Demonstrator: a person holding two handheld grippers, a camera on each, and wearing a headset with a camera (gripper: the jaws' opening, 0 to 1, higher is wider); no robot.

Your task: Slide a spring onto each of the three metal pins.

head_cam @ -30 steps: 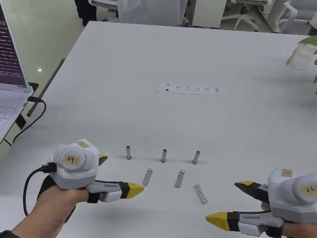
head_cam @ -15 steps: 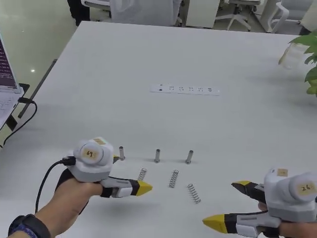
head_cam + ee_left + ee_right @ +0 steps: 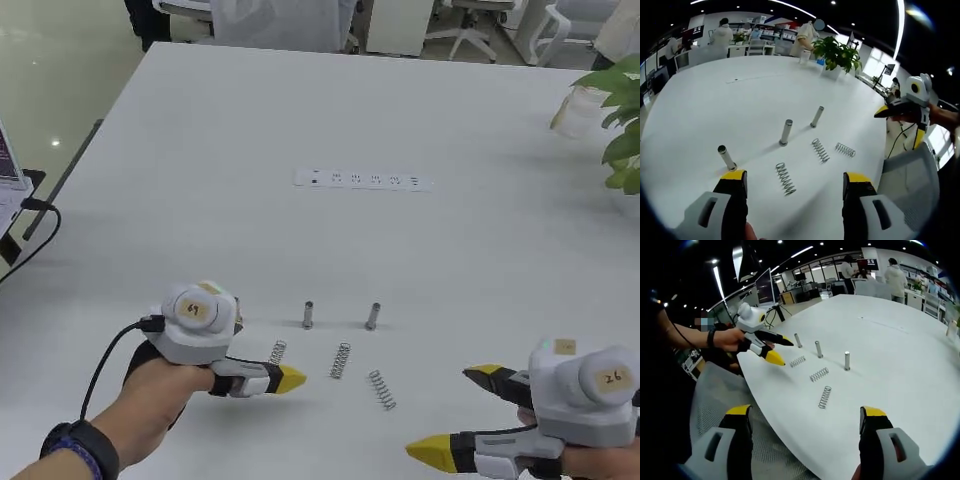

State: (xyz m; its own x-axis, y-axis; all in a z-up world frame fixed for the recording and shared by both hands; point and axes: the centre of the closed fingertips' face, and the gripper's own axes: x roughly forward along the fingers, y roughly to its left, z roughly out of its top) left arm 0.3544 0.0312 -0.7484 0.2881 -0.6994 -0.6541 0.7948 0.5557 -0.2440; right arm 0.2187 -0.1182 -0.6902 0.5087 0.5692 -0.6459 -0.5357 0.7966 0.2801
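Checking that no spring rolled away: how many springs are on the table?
3, lying loose on the table beside the pins: left spring, middle spring, right spring.

I am reading the number 26 on a round sticker (image 3: 612,378) on my right tongs (image 3: 437,411). My left tongs (image 3: 786,353) are carrying a second sticker (image 3: 193,310), its digits too blurred to read.

in the head view the left gripper (image 3: 264,350) hides the leftmost pin (image 3: 726,156) and most of its own far jaw behind its body. the right gripper (image 3: 441,411) is cut off by the bottom edge, the plant (image 3: 622,110) by the right edge. the power strip (image 3: 363,180) markings are too small to read.
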